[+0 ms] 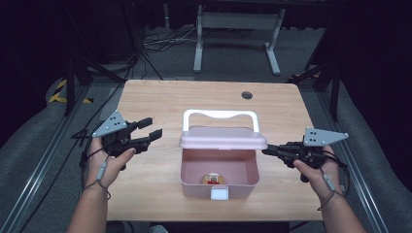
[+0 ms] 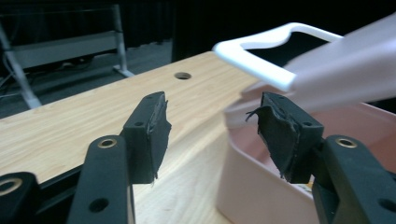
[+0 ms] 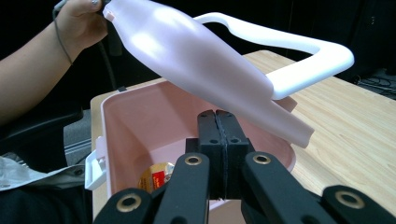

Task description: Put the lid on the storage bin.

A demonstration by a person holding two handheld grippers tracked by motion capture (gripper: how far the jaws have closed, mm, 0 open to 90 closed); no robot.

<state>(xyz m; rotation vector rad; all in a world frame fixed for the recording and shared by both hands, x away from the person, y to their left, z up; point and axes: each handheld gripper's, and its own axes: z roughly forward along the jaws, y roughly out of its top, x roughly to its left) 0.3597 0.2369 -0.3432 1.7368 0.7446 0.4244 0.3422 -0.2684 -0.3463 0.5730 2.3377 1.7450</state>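
Pink plastic box (image 1: 218,174) stands near the middle of the wooden table (image 1: 160,97), toward the person's edge, with its white front latch (image 1: 219,194) facing the person. Its pink lid (image 1: 223,138) is raised and tilted over the rear of the box, and the white handle (image 1: 219,115) rises behind the lid. Inside, on the floor of the box, lies a small packet (image 1: 212,179) in yellow and red; its markings are too small to read.

Left tongs (image 1: 151,128) are held just left of the box, clear of it, jaws spread apart with nothing between the pads (image 2: 152,133). In the left gripper view the box wall and the lid edge show beyond the right-hand pad, not touching it.

Right tongs (image 1: 267,151) are at the right end of the box, tips at or just under the lid's right edge; whether they touch it cannot be told. In the right gripper view the two pads (image 3: 211,135) are pressed flat together, clenched on nothing, pointing into the box below the lid.
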